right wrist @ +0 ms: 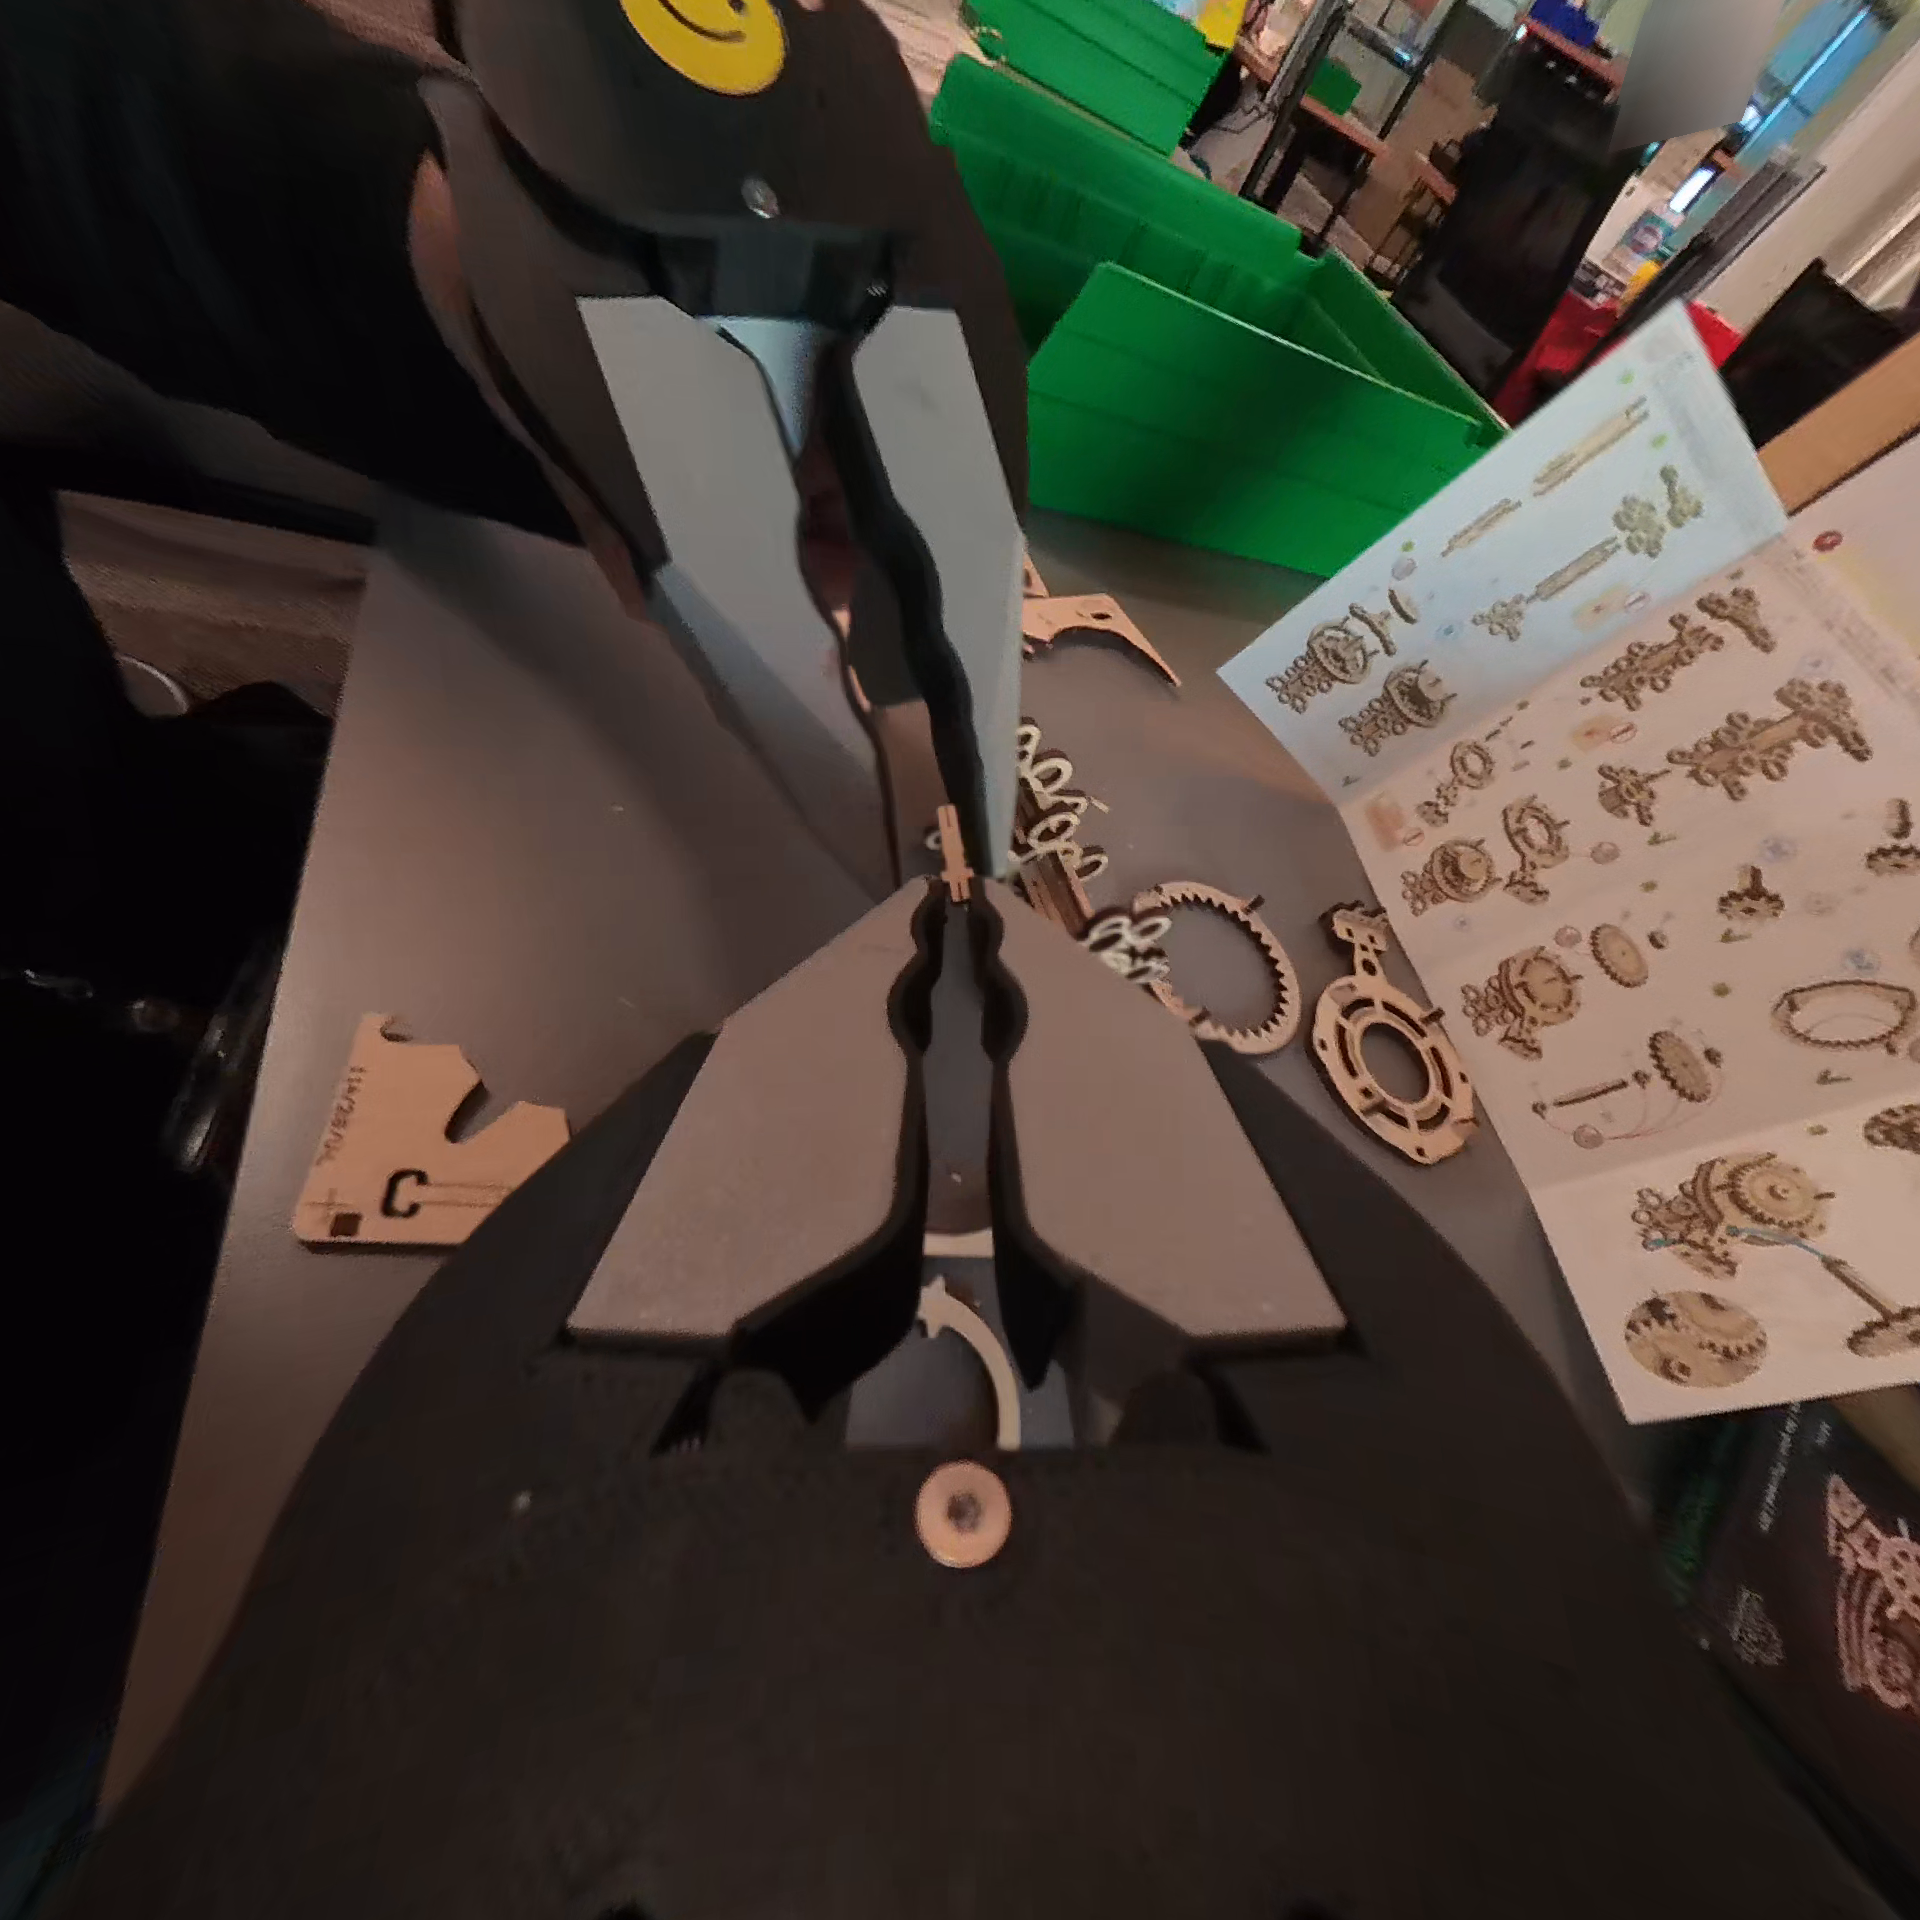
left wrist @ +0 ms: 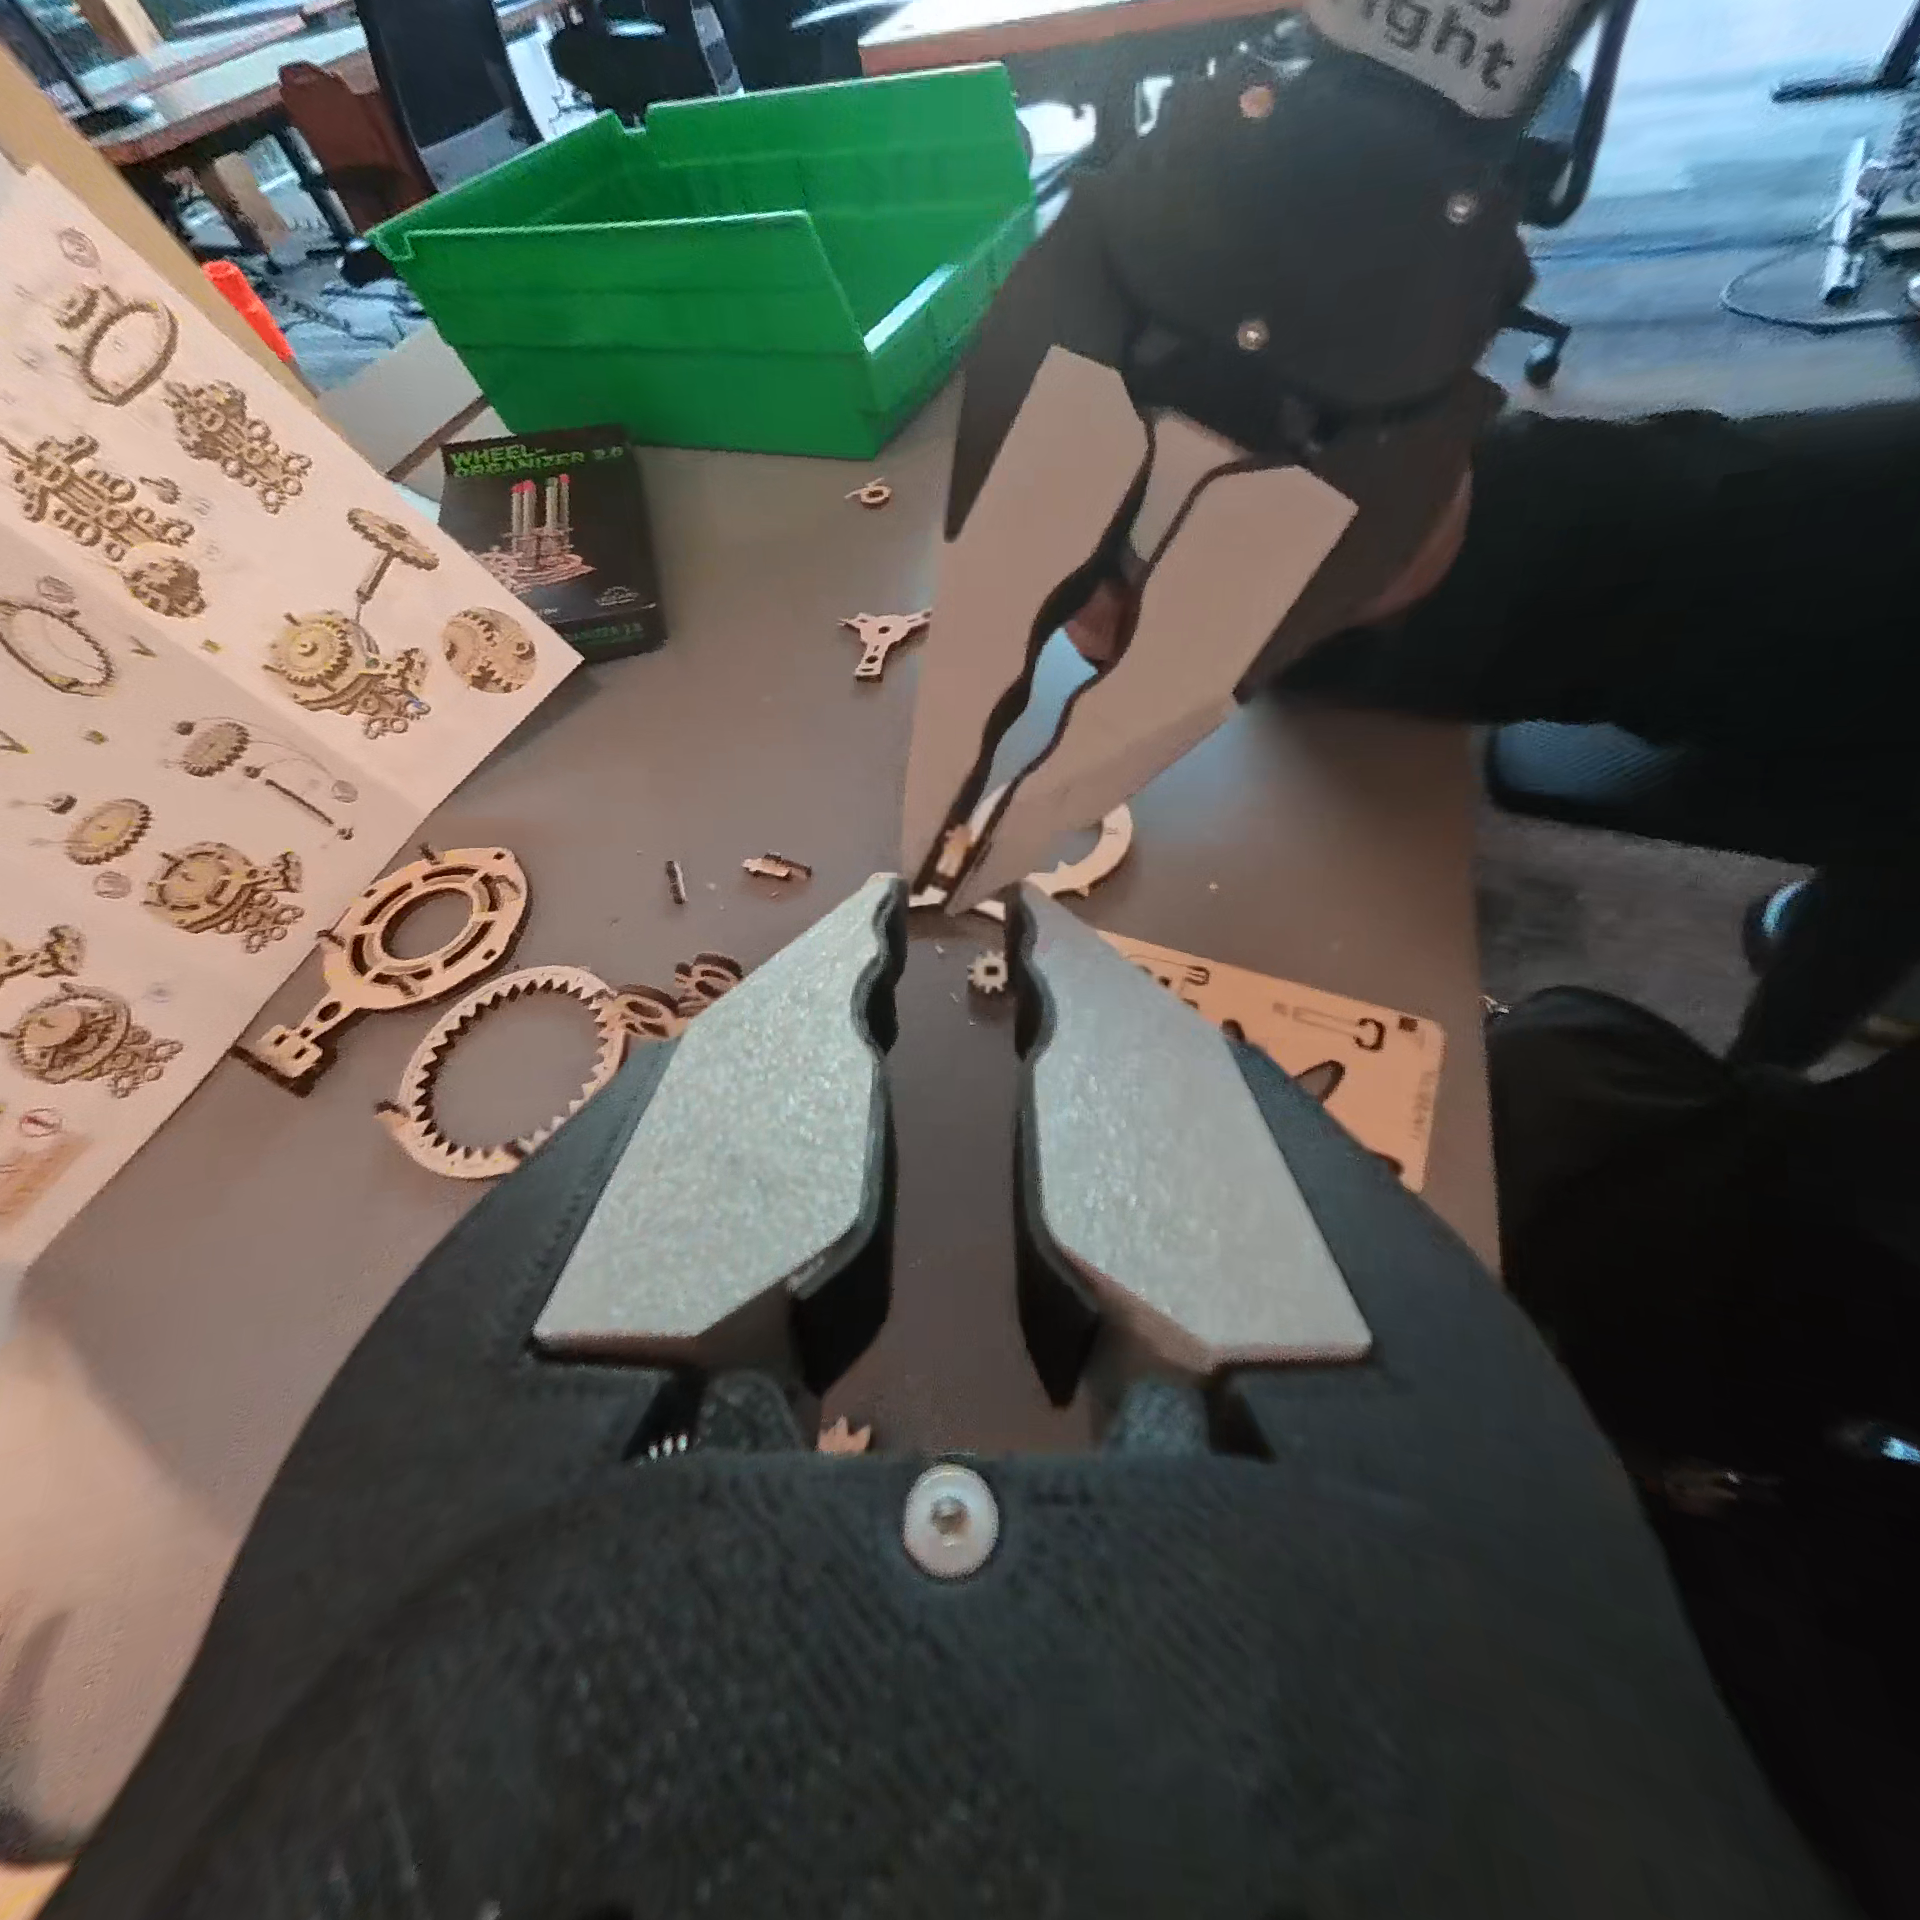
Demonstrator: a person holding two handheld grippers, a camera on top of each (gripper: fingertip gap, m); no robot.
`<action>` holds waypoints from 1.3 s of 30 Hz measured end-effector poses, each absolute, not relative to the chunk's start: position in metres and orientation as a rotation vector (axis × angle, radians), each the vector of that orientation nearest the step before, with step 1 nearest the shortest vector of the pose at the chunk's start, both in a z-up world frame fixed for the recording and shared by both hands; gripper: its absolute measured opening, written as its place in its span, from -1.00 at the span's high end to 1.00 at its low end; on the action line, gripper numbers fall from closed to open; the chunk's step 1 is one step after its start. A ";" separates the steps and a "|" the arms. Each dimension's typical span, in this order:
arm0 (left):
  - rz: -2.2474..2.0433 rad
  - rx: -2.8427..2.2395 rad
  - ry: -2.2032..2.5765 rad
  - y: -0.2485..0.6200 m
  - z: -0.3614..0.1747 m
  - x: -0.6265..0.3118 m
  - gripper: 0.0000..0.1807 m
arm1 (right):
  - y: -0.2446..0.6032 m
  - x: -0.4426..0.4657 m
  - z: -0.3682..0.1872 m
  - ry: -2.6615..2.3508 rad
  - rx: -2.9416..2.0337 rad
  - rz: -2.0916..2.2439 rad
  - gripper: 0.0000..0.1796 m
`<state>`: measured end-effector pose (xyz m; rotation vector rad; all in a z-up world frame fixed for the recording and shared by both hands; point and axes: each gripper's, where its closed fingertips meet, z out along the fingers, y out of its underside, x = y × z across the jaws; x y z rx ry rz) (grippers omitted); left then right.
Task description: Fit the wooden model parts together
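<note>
Tabletop [left wrist: 582, 790]: wooden pin [right wrist: 954, 868] seemingly pinched at right hand-held gripper [right wrist: 956, 902] tips.

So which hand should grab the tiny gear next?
Left. The left gripper is open and empty, with the tiny gear right between its fingers. The right gripper is busy pinching a small wooden pin.

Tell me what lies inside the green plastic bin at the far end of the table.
Nothing shows inside the green plastic bin: the left wrist view reveals only bare green inner walls. Its floor is hidden behind the front wall, so small parts could lie there unseen.
</note>
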<state>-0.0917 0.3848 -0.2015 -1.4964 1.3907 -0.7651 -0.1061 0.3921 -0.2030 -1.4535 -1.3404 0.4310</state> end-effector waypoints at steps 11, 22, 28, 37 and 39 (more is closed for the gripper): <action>-0.857 -1.539 1.309 0.385 -0.198 -0.104 0.92 | 0.390 -0.111 -0.204 -1.362 -1.448 0.404 0.99; -0.976 -1.577 1.279 0.383 -0.203 -0.106 1.00 | 0.390 -0.117 -0.217 -1.394 -1.490 0.372 1.00; -1.052 -1.618 1.242 0.383 -0.207 -0.109 0.97 | 0.389 -0.119 -0.222 -1.421 -1.482 0.332 1.00; -1.017 -1.519 1.270 0.390 -0.186 -0.110 1.00 | 0.395 -0.124 -0.211 -1.370 -1.537 0.541 1.00; -0.951 -1.503 1.304 0.395 -0.178 -0.116 1.00 | 0.401 -0.131 -0.204 -1.380 -1.537 0.567 1.00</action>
